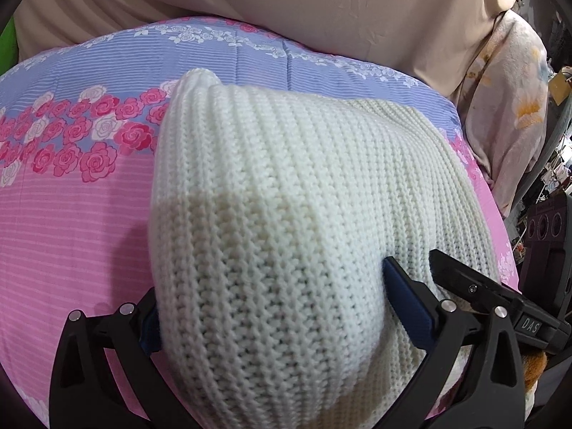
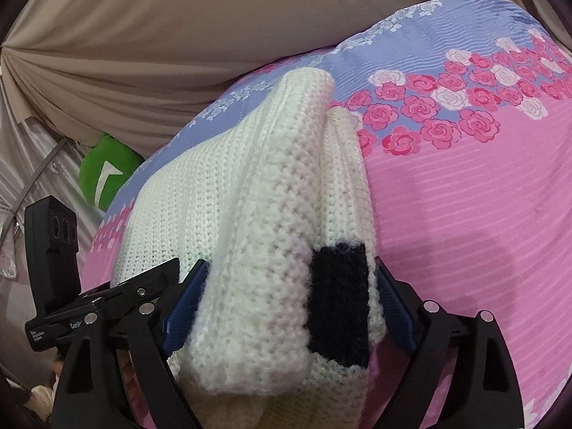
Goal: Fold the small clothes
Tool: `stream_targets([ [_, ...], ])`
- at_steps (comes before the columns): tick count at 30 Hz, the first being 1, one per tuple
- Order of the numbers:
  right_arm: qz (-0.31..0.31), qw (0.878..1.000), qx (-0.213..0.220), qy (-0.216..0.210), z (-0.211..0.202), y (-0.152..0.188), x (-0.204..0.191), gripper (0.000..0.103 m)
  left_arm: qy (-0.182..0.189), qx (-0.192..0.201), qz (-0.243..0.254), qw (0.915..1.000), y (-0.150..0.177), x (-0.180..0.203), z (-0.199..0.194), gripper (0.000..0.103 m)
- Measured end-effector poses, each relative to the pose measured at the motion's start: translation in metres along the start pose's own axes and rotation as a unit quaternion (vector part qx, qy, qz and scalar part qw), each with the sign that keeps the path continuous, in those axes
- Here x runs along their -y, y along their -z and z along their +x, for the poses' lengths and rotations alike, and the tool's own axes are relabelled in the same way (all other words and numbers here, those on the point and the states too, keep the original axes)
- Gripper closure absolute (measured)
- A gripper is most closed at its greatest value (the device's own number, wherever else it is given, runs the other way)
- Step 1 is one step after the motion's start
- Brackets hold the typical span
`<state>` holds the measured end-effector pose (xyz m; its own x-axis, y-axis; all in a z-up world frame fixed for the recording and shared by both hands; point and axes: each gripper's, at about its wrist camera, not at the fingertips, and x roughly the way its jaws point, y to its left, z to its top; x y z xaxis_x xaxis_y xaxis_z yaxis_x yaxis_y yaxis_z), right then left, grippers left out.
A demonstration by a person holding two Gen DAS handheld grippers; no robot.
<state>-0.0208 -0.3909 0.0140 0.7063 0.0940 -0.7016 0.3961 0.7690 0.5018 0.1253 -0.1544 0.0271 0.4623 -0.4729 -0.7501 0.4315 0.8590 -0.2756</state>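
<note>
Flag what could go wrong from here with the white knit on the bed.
1. The white knit lies bunched between both grippers' wide jaws; withdrawing the right gripper could snag the loose stitches and drag the fold open.
2. The left gripper also straddles the fabric, so pulling away may shift it across the floral bedspread.
3. The black patch edge looks uneven; the fold may finish crooked.

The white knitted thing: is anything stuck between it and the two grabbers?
Nothing visible is. The white knit garment already sits between the jaws of the left gripper and the right gripper, lying on the flowered bedspread.
</note>
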Motion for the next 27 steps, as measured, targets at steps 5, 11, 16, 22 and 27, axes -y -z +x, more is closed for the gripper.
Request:
stream_targets([
  [5, -0.005, 1.000, 0.004, 0.001, 0.003, -0.002, -0.003, 0.017, -0.003, 0.009, 0.005, 0.9999, 0.001, 0.002, 0.000, 0.005],
  [11, 0.004, 1.000, 0.010, -0.016, -0.001, -0.001, -0.003, 0.047, 0.008, 0.001, 0.009, 0.9999, -0.003, 0.003, -0.004, 0.010],
  [16, -0.004, 0.999, 0.043, -0.007, -0.024, -0.010, -0.029, 0.060, 0.022, 0.021, 0.040, 0.9987, -0.019, 0.013, -0.040, 0.048],
  [22, -0.093, 0.986, 0.137, -0.030, -0.081, -0.040, -0.114, 0.061, 0.058, 0.092, 0.076, 0.9911, -0.054, 0.008, -0.117, 0.052],
  [27, -0.153, 0.959, 0.225, -0.083, -0.119, -0.072, -0.185, 0.061, 0.039, 0.221, 0.130, 0.9658, -0.080, 0.002, -0.214, 0.052],
])
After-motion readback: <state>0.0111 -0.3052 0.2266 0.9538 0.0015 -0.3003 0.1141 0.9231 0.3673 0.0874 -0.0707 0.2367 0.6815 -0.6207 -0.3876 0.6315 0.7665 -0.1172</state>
